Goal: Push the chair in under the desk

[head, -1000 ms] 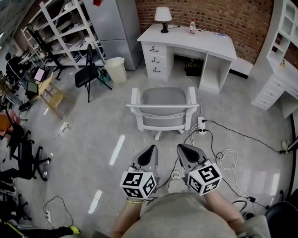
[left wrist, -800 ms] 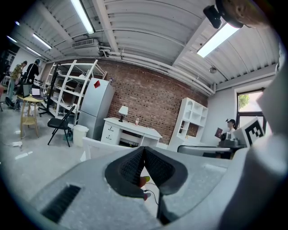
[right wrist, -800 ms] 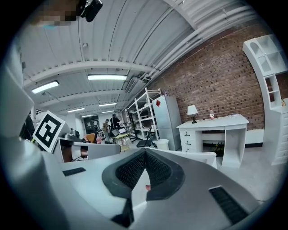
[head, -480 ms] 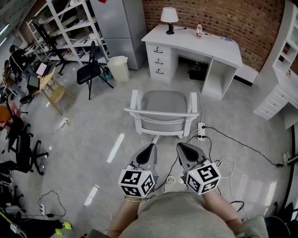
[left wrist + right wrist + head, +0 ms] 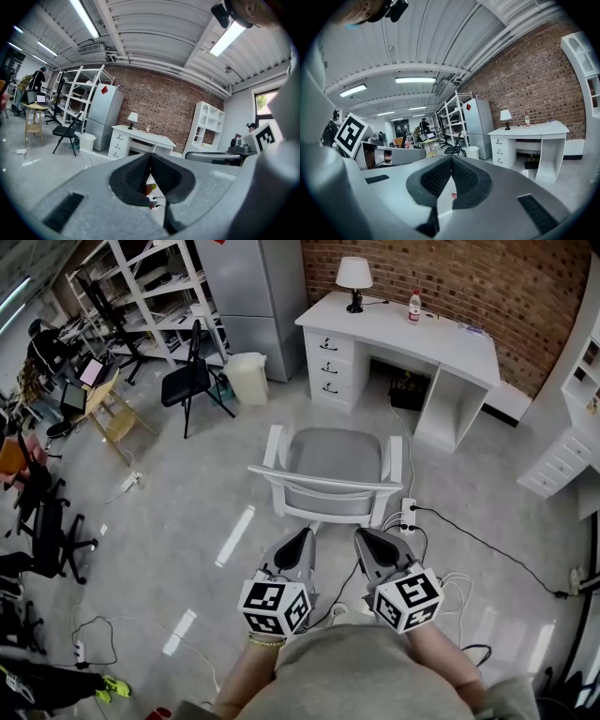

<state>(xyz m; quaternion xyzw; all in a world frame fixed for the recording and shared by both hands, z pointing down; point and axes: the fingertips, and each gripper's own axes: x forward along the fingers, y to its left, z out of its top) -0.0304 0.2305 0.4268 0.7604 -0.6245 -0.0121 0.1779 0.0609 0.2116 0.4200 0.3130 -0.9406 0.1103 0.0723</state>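
A white chair (image 5: 333, 474) with a grey seat stands on the floor, pulled out from the white desk (image 5: 403, 338) at the back, its backrest toward me. My left gripper (image 5: 305, 541) and right gripper (image 5: 364, 538) are side by side just short of the backrest, both shut with nothing between the jaws. In the left gripper view the desk (image 5: 140, 138) shows beyond the shut jaws, and in the right gripper view the desk (image 5: 532, 133) stands at the right. A lamp (image 5: 353, 279) and a bottle (image 5: 414, 306) sit on the desk.
Cables and a power strip (image 5: 406, 515) lie on the floor right of the chair. A black folding chair (image 5: 187, 381) and a white bin (image 5: 246, 378) stand left of the desk. Shelving (image 5: 141, 296) lines the back left; white cabinets (image 5: 572, 442) stand at the right.
Both grippers and my view have moved forward toward the chair; the chair and desk now sit lower in the head view. The jaws stayed shut.
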